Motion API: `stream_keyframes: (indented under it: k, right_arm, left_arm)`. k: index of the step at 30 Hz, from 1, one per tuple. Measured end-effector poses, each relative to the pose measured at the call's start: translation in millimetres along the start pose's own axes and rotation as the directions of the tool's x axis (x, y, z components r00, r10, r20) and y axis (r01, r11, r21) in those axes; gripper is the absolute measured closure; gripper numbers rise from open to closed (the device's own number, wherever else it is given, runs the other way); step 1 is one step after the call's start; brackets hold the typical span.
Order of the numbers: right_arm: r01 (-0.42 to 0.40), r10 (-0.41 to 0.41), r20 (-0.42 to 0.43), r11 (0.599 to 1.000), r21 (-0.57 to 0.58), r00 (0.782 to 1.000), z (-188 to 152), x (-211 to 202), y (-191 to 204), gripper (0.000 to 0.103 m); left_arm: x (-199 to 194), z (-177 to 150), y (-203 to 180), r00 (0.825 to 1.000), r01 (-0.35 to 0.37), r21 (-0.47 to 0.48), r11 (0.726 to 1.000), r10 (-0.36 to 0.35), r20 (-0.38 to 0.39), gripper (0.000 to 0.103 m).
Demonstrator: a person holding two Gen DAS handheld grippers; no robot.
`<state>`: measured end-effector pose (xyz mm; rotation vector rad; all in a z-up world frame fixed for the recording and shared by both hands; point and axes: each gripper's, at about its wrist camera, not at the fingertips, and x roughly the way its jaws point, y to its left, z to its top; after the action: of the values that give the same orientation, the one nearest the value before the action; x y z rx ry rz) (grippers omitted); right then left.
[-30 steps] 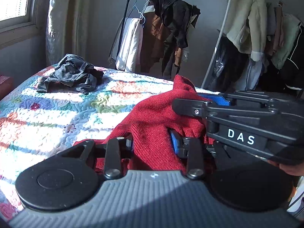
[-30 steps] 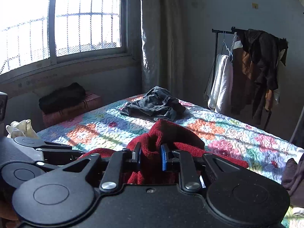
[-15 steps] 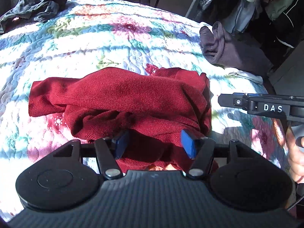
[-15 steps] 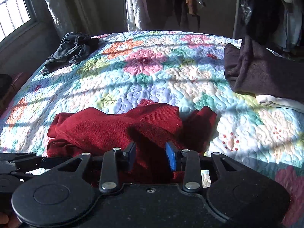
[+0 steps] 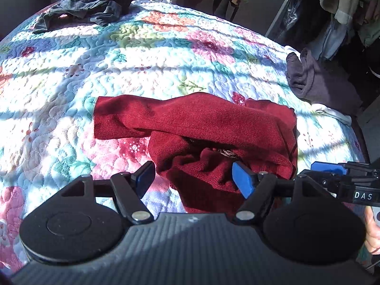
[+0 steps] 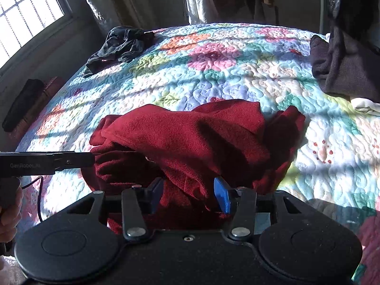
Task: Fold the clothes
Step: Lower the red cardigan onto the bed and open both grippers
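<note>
A crumpled red sweater [image 5: 201, 137] lies in a heap on the flowered quilt [image 5: 142, 54], near its front edge. My left gripper [image 5: 193, 178] hangs just over the sweater's near edge. Its jaws are opening, and red cloth lies loose between the blue pads [image 5: 242, 181] without being pressed. In the right wrist view the same sweater [image 6: 190, 137] bunches up in front of my right gripper [image 6: 189, 193]. Those jaws are opening too, with a fold of knit between them and no pad pressing on it. Each gripper shows at the edge of the other's view.
A dark grey garment [image 6: 118, 45] is piled at the quilt's far left corner. A dark brown garment [image 6: 344, 66] and a white cloth [image 6: 363, 104] lie at the right edge. Hanging clothes [image 5: 332, 11] stand behind the bed, and a window [image 6: 28, 14] is at left.
Both grippers came down from holding the red sweater up. The sweater now rests on the quilt, and both pairs of jaws have spread and let go of it.
</note>
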<state>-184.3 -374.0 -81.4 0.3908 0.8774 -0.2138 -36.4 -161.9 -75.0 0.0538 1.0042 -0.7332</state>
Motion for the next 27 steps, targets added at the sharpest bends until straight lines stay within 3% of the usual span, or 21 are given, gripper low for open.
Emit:
stream_keyframes:
  k: [10, 12, 15, 16, 20, 21, 25, 27]
  right_arm:
    - [-0.018, 0.022, -0.048, 0.997, 0.080, 0.999, -6.9, 7.7, -8.0, 0.048]
    - [-0.111, 0.129, -0.081, 0.974, 0.199, 0.988, -9.4, 4.9, -10.3, 0.048]
    - [-0.231, 0.289, -0.107, 0.899, 0.372, 0.951, -13.1, 0.6, -13.4, 0.048]
    - [-0.235, 0.300, -0.121, 0.894, 0.382, 0.946, -13.5, -3.9, -9.8, 0.048]
    - [-0.173, 0.248, -0.217, 0.934, 0.314, 0.944, -9.5, -28.3, 17.2, 0.047]
    - [-0.198, 0.268, -0.234, 0.938, 0.284, 0.935, -7.2, -38.0, 25.8, 0.046]
    - [-0.297, 0.327, -0.238, 0.942, 0.155, 0.914, -2.2, -83.6, 57.2, 0.035]
    - [-0.322, 0.346, -0.228, 0.937, 0.134, 0.910, -4.7, -100.6, 66.4, 0.030]
  left_arm:
    - [3.0, -14.9, 12.6, 0.998, -0.047, 0.057, 0.997, 0.049, -0.047, 0.029]
    - [-3.0, -17.4, 7.6, 0.995, -0.088, 0.093, 0.992, 0.092, -0.032, 0.029]
    - [-25.9, -14.5, 0.5, 0.991, -0.135, 0.135, 0.982, 0.131, 0.032, 0.029]
    - [-34.7, -11.8, 0.5, 0.989, -0.142, 0.134, 0.981, 0.136, 0.049, 0.029]
    - [-74.7, 7.9, 10.3, 0.989, -0.110, 0.154, 0.982, 0.093, 0.115, 0.029]
    - [-86.5, 14.1, 14.8, 0.989, -0.091, 0.165, 0.982, 0.070, 0.127, 0.027]
    - [-123.8, 29.3, 21.7, 0.981, -0.148, 0.205, 0.968, 0.116, 0.158, 0.020]
    - [-126.6, 30.7, 18.1, 0.986, -0.118, 0.230, 0.966, 0.087, 0.141, 0.015]
